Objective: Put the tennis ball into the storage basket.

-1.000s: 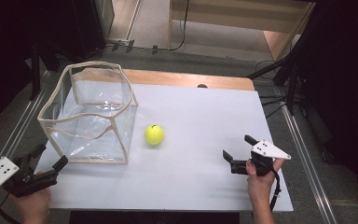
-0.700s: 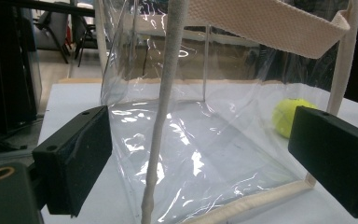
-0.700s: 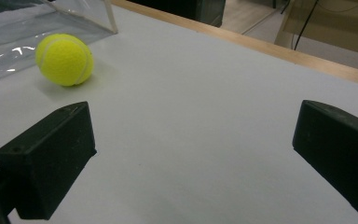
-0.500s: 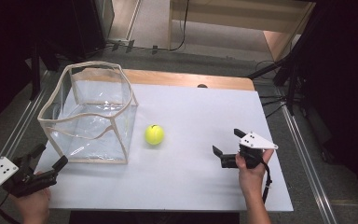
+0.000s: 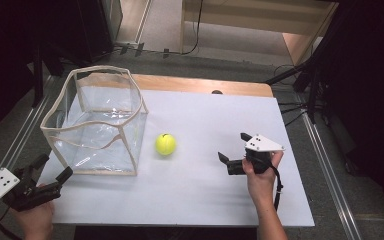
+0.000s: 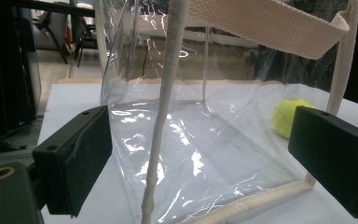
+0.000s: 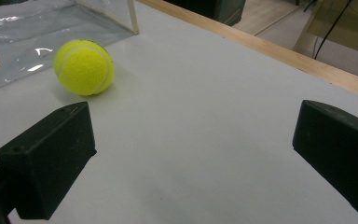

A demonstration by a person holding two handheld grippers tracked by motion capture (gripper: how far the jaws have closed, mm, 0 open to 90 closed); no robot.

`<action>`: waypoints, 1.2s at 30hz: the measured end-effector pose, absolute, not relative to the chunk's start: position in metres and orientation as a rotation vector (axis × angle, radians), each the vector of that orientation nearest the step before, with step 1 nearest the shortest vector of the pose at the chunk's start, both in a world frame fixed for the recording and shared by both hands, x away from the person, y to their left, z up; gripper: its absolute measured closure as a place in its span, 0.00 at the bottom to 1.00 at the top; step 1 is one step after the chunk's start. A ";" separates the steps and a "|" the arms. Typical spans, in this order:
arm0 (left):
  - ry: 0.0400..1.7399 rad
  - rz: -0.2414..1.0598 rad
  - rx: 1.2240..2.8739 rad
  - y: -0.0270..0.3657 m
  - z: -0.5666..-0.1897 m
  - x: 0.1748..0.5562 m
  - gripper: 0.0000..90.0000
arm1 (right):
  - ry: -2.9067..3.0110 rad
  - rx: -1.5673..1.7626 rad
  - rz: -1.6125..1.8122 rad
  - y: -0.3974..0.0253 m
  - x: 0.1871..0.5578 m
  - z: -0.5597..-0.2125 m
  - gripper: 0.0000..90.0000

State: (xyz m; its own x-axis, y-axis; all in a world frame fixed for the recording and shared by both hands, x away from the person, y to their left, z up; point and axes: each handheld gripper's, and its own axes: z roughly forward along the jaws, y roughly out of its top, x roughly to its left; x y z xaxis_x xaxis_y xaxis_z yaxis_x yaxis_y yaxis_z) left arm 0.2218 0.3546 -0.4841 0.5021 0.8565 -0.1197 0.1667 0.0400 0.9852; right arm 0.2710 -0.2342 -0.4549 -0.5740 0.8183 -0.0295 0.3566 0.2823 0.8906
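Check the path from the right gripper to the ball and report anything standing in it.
Nothing visible does. The right gripper is open over bare table, and the ball sits beyond its jaws with only white surface between. The clear bag stands on the ball's far side, close beside it.

Yellow-green tennis ball point(image 5: 165, 144); clear bag point(image 5: 96, 125) with cream trim; white counter point(image 5: 200, 185), wooden edge at 12 o'clock.

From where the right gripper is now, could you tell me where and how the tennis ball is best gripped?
Probably across the widest middle of the tennis ball, coming from its open right side, where the right gripper waits with jaws open. The ball is round, so any diameter serves, but the clear bag stands close on its left.
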 end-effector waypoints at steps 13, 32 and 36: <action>0.940 0.673 1.463 0.354 -0.484 0.222 0.07 | 2.138 1.002 1.246 -0.210 0.287 -0.450 0.00; 0.939 0.671 1.463 0.354 -0.484 0.222 0.07 | 2.263 0.980 1.218 -0.173 0.309 -0.456 0.00; 0.939 0.671 1.464 0.354 -0.484 0.222 0.07 | 2.294 0.973 1.201 -0.166 0.313 -0.455 0.00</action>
State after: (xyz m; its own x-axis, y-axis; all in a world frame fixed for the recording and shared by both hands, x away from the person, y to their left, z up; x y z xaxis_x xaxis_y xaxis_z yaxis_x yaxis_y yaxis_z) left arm 0.2220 0.3542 -0.4841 0.5060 0.8545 -0.1176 0.1650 0.0380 0.9856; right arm 0.3126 -0.1659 -0.4551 -0.6917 0.7221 -0.0091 0.4040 0.3974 0.8239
